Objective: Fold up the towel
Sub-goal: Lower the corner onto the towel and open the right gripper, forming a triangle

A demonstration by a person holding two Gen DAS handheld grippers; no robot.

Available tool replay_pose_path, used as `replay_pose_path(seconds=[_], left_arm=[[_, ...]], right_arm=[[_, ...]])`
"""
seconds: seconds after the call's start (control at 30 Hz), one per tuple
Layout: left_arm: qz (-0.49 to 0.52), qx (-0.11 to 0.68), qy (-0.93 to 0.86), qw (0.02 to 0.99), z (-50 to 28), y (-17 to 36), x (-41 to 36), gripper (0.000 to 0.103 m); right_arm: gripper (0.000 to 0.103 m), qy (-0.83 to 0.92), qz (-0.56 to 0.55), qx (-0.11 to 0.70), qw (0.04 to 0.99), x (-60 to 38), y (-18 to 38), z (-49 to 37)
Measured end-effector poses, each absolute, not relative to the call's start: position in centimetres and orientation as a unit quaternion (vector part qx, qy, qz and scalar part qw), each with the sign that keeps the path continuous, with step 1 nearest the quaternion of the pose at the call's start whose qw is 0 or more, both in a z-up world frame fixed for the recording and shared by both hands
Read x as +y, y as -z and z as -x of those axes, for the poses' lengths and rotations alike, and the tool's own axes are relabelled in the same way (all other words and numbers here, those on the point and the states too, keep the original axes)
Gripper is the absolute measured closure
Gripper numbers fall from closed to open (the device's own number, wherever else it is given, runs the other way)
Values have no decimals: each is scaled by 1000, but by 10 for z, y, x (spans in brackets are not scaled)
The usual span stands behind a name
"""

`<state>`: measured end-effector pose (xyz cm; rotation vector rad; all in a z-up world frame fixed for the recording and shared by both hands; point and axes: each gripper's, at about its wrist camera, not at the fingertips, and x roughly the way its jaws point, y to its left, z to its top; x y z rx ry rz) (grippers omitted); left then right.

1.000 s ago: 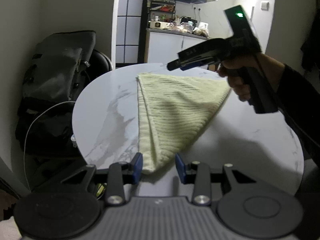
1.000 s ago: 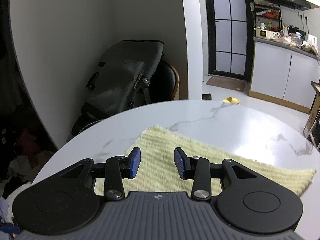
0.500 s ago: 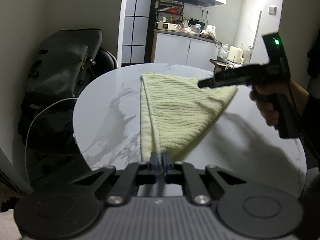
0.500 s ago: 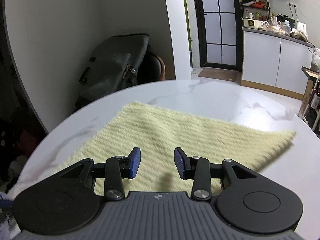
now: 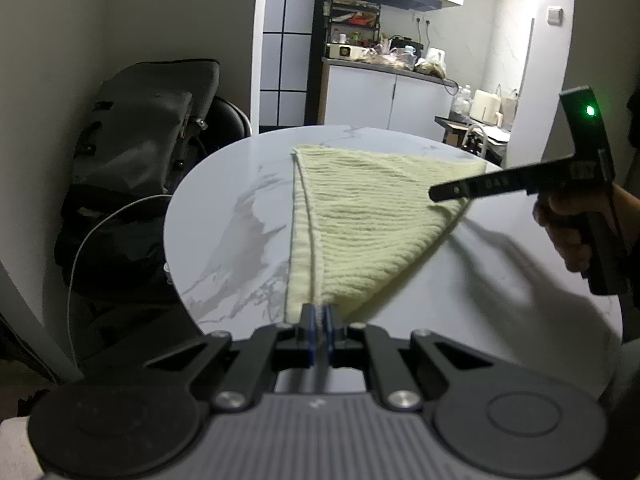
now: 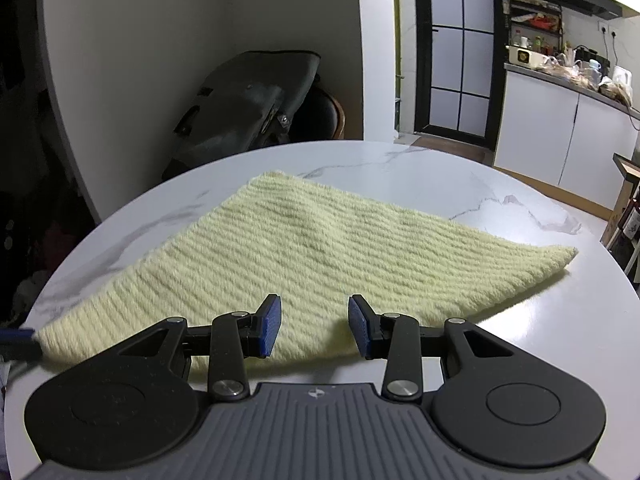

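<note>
Where it lies on the round marble table [image 5: 224, 240], the pale yellow towel [image 5: 360, 224] has its near corner clamped by the left gripper [image 5: 319, 330]. Right gripper [image 6: 314, 326]: jaws parted, nothing gripped, poised over the towel's near edge.

Pale yellow ribbed towel [image 6: 304, 248]; white grey-veined marble table [image 6: 472, 192]; blue gripper pads [image 6: 270, 326]; dark grey backpack [image 5: 148, 120].

Our left gripper [image 5: 318, 322] is clamped tight on the near corner of the towel [image 5: 372, 224] at the table's near edge, angled downward. Our right gripper [image 6: 314, 326], gripped in our right hand [image 5: 568, 228], hovers with blue pads parted above the cloth, pinching nothing.
</note>
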<state>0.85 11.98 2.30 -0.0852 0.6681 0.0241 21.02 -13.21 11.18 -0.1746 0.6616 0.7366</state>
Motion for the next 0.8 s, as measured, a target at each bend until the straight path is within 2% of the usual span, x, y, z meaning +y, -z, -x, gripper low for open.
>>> replay_pose_path(seconds=[0.2,0.4,0.8], left_arm=[[47,327,-26,943,-8,-22,121,97],[37,321,-56,945,-11,-18,114,97],[29,327,-68,942,-4,-22,119,97]], right_arm=[[61,-361,89,316,873,-144,-108,-203],[56,-370,103,305,871,-147,-104,-193],[55,-374,96,298,873,-160,-110,-188]])
